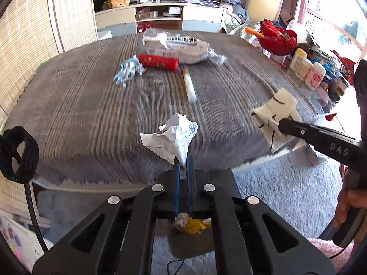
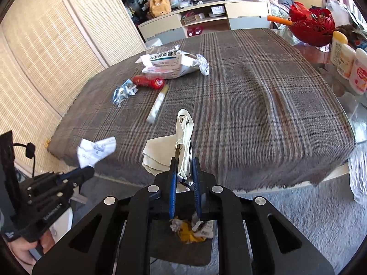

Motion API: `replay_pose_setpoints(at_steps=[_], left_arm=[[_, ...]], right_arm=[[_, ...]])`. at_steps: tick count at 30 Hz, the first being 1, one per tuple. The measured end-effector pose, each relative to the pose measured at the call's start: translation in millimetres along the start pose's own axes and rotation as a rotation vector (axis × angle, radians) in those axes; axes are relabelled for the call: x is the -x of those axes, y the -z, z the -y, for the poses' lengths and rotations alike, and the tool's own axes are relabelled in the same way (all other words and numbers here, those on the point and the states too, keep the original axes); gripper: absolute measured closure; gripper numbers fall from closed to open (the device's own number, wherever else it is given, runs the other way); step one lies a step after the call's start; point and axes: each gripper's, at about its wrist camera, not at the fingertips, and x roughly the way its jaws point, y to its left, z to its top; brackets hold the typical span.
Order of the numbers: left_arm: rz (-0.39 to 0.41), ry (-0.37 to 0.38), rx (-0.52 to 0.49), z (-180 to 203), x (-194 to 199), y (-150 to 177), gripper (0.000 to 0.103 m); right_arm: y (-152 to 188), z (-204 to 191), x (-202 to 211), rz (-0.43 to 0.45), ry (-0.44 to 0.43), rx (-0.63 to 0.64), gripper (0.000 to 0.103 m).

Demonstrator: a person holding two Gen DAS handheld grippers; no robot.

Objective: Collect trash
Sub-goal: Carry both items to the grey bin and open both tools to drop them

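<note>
- Left gripper (image 1: 182,160): jaws closed on a crumpled white paper (image 1: 174,136) with printed marks. The paper stands up from the blue fingertips (image 1: 176,167) and is clear of the table surface.
- Right gripper (image 2: 184,167): jaws closed on a folded cream-coloured cloth or paper piece (image 2: 170,151) with thin black lines; what it is made of cannot be told. Part of the piece hangs to the left of the fingers.
- In the left wrist view, the right gripper (image 1: 281,126) enters from the right edge, carrying the cream piece (image 1: 276,112) over the near right corner of the table.
- In the right wrist view, the left gripper (image 2: 88,170) enters from the lower left, held by a hand (image 2: 25,249), with the crumpled paper (image 2: 95,150) at its tip.
- Table (image 1: 91,119): covered by a grey-brown plaid cloth (image 2: 263,114).
- Items lying on the cloth, far left area:
  - large white plastic bag (image 1: 181,48) with printing, farthest back;
  - red cylindrical wrapper (image 1: 158,62), just in front of the bag;
  - crumpled blue-and-white wrapper (image 1: 128,71), beside the left end of the red wrapper;
  - pale stick-shaped packet (image 1: 189,86), nearer the middle of the table, apart from the rest.
- Dark bin (image 2: 181,240): on the pale carpet (image 1: 286,194), directly below both grippers. It contains yellow scraps and crumpled paper.
- Right table edge: red openwork bowl (image 1: 278,39) and white bottles (image 1: 307,68).
</note>
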Motion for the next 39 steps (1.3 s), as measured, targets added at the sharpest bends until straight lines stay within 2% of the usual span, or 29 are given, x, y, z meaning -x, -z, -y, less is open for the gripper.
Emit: replay_pose_setpoints(at_steps=[3, 11, 19, 23, 29, 39], left_arm=[[-0.018, 0.008, -0.002, 6, 1, 19, 0.099], [-0.063, 0.030, 0.029, 19, -8, 62, 0.099], [-0.113, 0.047, 0.087, 26, -41, 99, 0.099], [-0.170, 0.047, 0.108, 24, -69, 121, 0.099], [-0.240, 0.036, 0.090, 21, -99, 142, 0.099], [-0.243, 0.036, 0.083, 17, -103, 143, 0.098]], right_arm=[[16, -7, 3, -0.008, 0.017, 0.026, 0.088], [55, -3, -17, -0.082, -0.002, -0.023, 0.088], [100, 11, -60, -0.189, 0.018, -0.091, 0.088], [120, 24, -82, -0.231, 0.003, -0.138, 0.088], [133, 19, -100, -0.272, 0.023, -0.111, 0.088], [129, 9, -103, -0.270, 0.009, -0.106, 0.086]])
